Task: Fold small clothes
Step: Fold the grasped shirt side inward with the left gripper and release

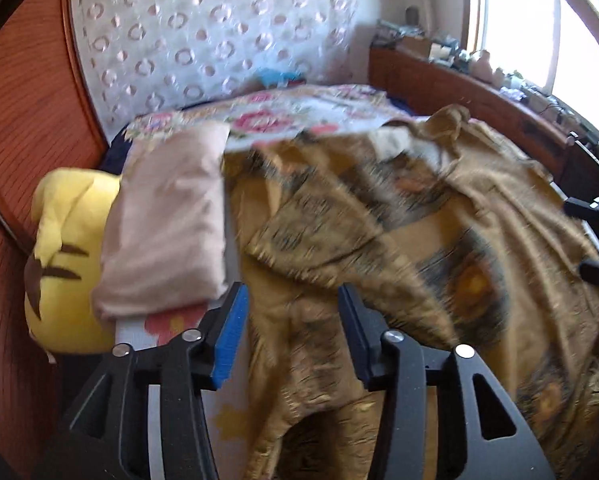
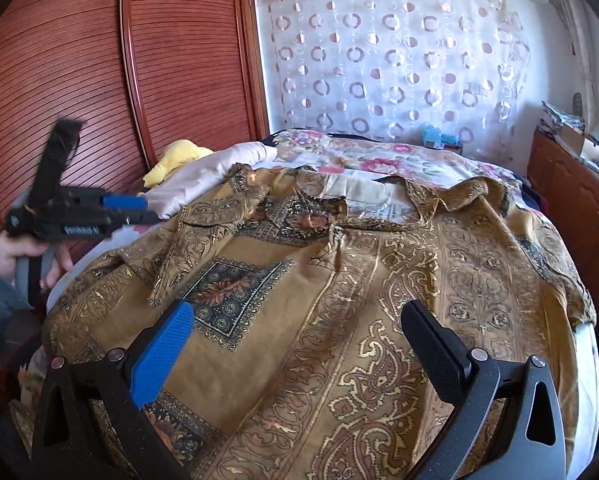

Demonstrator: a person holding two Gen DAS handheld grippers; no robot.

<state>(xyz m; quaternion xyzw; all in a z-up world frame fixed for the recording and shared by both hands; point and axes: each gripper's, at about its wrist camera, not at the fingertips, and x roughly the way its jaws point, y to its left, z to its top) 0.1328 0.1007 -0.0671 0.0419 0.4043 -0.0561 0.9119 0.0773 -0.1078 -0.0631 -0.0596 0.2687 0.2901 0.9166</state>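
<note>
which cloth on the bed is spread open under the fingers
The brown paisley garment; the plain pink cloth lies folded beside the yellow plush toy.

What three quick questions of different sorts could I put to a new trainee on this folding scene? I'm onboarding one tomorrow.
1. True or false: the right gripper is clamped on the brown paisley garment.
2. Multiple choice: what lies beside the folded pink cloth near the wooden wardrobe? A) a yellow plush toy B) a laundry basket C) a shoe
3. Fill in: the garment lies spread on the ____ bedspread.

Key
1. False; its jaws stand wide apart above the fabric.
2. A
3. floral
</note>
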